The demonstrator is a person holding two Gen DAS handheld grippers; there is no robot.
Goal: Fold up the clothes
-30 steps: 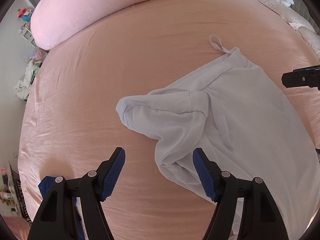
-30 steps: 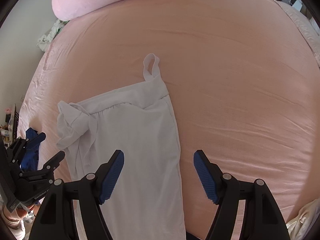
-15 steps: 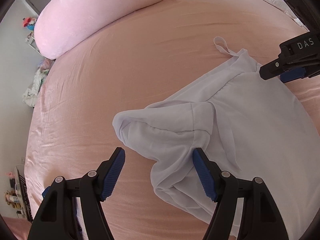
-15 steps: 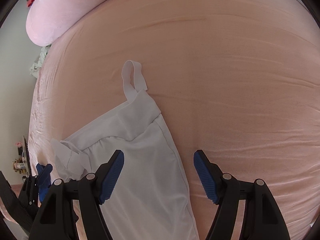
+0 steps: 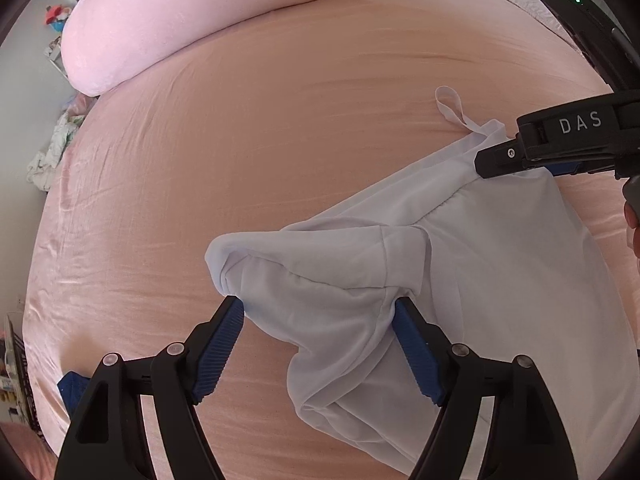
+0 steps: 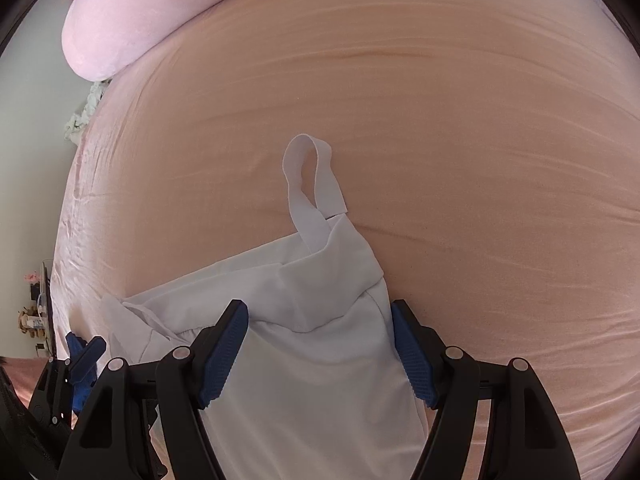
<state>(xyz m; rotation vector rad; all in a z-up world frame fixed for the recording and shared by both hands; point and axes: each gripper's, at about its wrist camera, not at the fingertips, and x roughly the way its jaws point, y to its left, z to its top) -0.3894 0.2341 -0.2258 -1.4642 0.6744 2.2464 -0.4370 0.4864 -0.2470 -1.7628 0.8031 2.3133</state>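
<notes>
Both dropped closer vs 1 s ago. L hand-held gripper (image 5: 318, 344) opening, straddling bunched white garment (image 5: 460, 264); R hand-held gripper (image 6: 320, 344) unclenched over strap (image 6: 308, 184) corner. Pinch next, prob.

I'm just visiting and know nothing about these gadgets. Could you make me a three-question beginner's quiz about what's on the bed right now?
1. True or false: the white thin-fabric garment lies on the peach-pink bedsheet.
2. The narrow white strap loop at the garment's top is: A) clamped by a gripper, B) lying free on the sheet, C) tucked under the pillow.
3. Fill in: the left gripper straddles the garment's ______ end, jaws opening, pads not pressing the cloth.

Key
1. True.
2. B; the right gripper sits open over the garment below the loop, and the long pale pink plush pillow lies far off.
3. Bunched.
</notes>
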